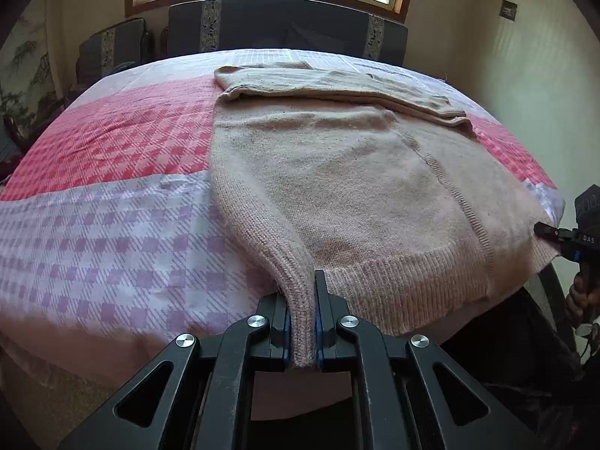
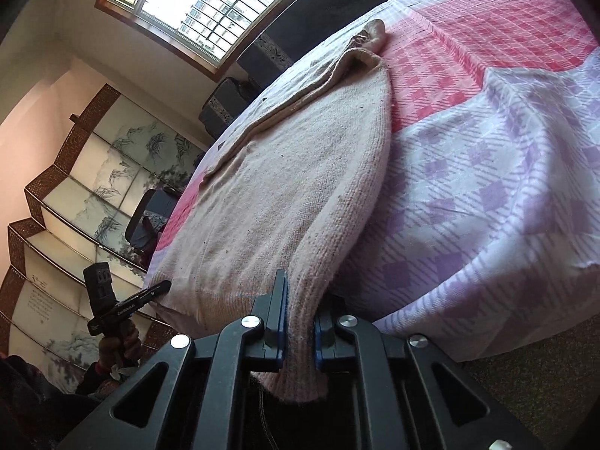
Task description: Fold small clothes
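Note:
A pale pink knitted sweater [image 1: 356, 172] lies flat on the bed [image 1: 112, 206], its sleeves folded across the far end [image 1: 337, 86]. My left gripper [image 1: 303, 300] is shut on the near left corner of the ribbed hem, which is bunched between its pads. At the right edge of this view the right gripper [image 1: 542, 229] pinches the other hem corner. In the right wrist view, my right gripper [image 2: 303, 296] is shut on a gathered corner of the sweater [image 2: 281, 187], and the left gripper [image 2: 161, 285] meets the hem at the far left.
The bed [image 2: 487, 187] has a pink and lilac checked sheet. Dark cushions [image 1: 285, 26] stand behind it under a window. A painted folding screen [image 2: 93, 187] lines one side. A person's hand [image 2: 120, 345] holds the left gripper's handle. Brown carpet [image 2: 543, 393] borders the bed.

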The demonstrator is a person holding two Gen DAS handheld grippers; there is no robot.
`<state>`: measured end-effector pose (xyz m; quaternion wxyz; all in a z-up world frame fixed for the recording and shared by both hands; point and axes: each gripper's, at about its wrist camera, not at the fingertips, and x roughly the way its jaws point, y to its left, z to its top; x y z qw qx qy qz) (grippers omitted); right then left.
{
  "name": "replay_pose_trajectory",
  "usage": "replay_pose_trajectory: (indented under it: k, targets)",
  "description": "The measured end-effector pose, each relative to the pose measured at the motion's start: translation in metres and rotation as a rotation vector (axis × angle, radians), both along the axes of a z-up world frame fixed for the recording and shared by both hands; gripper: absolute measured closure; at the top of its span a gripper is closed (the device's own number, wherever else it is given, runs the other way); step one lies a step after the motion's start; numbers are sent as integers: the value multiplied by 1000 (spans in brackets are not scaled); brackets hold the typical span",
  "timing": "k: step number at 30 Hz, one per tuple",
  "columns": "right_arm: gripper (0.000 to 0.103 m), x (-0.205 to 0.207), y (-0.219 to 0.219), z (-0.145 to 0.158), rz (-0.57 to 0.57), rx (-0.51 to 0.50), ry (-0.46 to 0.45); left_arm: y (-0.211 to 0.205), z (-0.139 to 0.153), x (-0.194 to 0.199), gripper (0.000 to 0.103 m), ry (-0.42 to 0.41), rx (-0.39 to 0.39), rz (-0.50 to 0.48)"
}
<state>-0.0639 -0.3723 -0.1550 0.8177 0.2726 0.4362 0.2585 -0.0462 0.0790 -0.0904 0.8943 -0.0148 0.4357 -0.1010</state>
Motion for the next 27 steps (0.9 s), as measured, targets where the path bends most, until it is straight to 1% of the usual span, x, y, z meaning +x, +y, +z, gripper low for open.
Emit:
replay_pose_trajectory:
  k: [3,5,12,17,20,25,27]
  targets:
    - [94,-1,-1,2,-2,26,-7,-6,4,-2,94,-24,51,1]
    - [94,-2,-2,4,-2,34,-16,-9,8,-3,94,-41,67,-4]
    - [94,-1,-14,11,-9,100,-35,-11,20,-4,94,-67,91,-9]
    - [94,0,-15,18,-7,143,-52,-10,25,-2,94,-78,83,-11]
    - [94,2,-16,26,-7,171,-65,-7,31,1,94,-82,39,-11]
    - [94,8,-18,37,-11,200,-85,12,42,10,94,-71,-133,16]
    - [94,8,-19,43,-14,205,-98,22,45,15,94,-60,-188,33]
